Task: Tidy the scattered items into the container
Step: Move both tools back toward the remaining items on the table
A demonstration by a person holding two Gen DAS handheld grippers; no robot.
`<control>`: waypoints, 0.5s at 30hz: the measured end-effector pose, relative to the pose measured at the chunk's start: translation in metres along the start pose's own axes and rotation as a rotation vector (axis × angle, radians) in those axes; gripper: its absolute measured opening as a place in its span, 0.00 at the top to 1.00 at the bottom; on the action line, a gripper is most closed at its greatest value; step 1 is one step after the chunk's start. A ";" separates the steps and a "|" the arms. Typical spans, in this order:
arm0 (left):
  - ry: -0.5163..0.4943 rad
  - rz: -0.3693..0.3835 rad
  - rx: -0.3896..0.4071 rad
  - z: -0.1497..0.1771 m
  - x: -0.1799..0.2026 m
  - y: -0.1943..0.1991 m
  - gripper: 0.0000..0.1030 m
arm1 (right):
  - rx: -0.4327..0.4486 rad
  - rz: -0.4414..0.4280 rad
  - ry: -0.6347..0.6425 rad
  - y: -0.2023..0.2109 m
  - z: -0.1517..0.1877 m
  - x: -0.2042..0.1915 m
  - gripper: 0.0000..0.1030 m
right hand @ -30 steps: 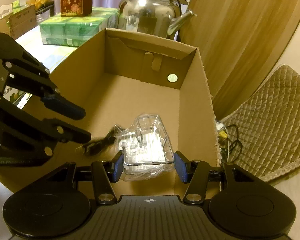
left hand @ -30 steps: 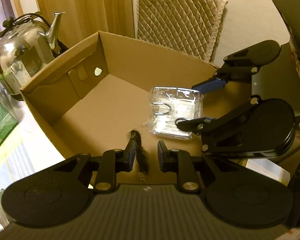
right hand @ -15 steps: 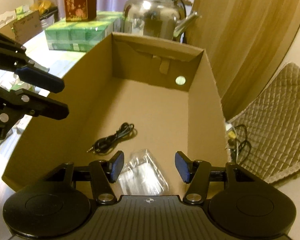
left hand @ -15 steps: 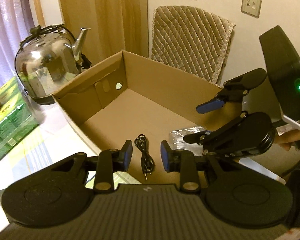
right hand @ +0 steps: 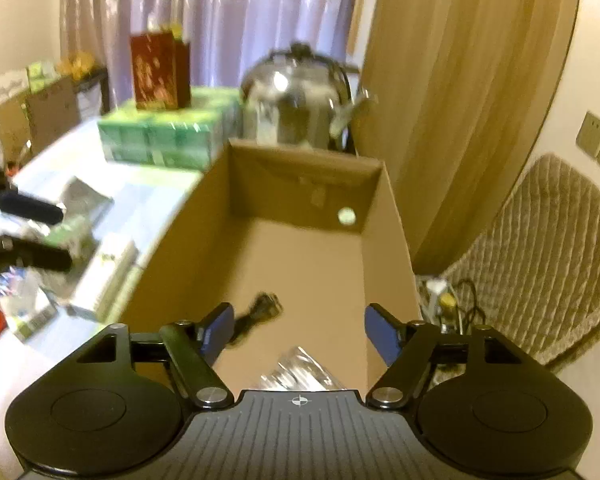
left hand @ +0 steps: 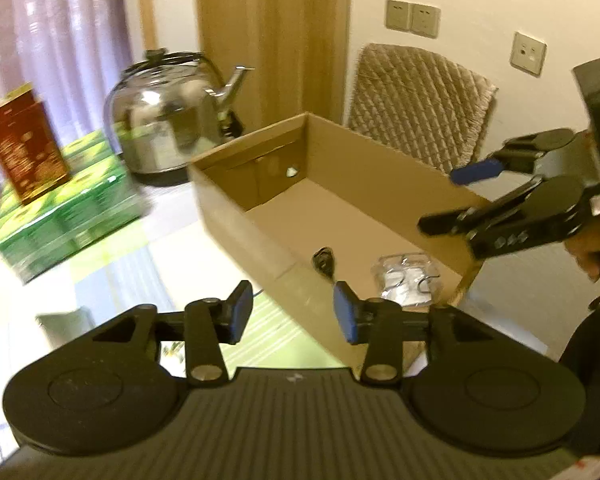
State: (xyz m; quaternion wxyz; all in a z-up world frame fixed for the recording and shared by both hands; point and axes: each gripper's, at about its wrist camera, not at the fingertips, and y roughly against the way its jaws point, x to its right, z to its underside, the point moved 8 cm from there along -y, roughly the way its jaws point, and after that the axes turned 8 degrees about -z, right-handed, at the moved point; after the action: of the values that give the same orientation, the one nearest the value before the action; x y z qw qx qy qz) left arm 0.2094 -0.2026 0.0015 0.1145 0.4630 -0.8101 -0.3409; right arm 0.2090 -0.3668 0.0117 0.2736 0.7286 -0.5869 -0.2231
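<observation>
Inside the cardboard box [left hand: 364,184], near its front end, lie your two tidied items: the coiled black cable [left hand: 324,260] and, at about 3 o'clock from it, the clear plastic packet [left hand: 408,280], close but apart. Your left gripper [left hand: 294,316] hangs outside the box's near corner, jaws spread and empty. Your right gripper [right hand: 298,330] hovers above the box's front end, jaws spread wide, nothing between them. At 10 o'clock from the box stands the steel kettle [left hand: 168,136], with green packs [left hand: 72,208] and a red carton [left hand: 24,144] further left.
</observation>
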 end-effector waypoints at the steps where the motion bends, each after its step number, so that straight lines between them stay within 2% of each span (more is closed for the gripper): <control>1: 0.011 -0.008 0.000 0.005 -0.005 0.006 0.57 | 0.020 -0.008 0.001 0.006 -0.003 -0.007 0.24; 3: 0.034 -0.026 -0.006 0.018 -0.018 0.017 0.55 | 0.055 -0.030 0.005 0.017 -0.009 -0.026 0.19; 8: 0.093 -0.095 -0.014 0.053 -0.054 0.050 0.31 | 0.093 -0.109 0.022 0.030 -0.011 -0.084 0.12; 13: 0.148 -0.163 -0.040 0.092 -0.089 0.081 0.14 | 0.060 -0.198 0.038 0.023 0.008 -0.141 0.08; 15: 0.161 -0.190 -0.059 0.109 -0.100 0.089 0.12 | 0.034 -0.227 0.043 0.017 0.019 -0.159 0.07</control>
State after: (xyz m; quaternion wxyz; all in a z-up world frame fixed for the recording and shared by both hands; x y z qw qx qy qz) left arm 0.1493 -0.0410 -0.0083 0.1598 0.5601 -0.7404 -0.3356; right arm 0.1512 -0.2166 0.0094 0.2465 0.7995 -0.4985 -0.2270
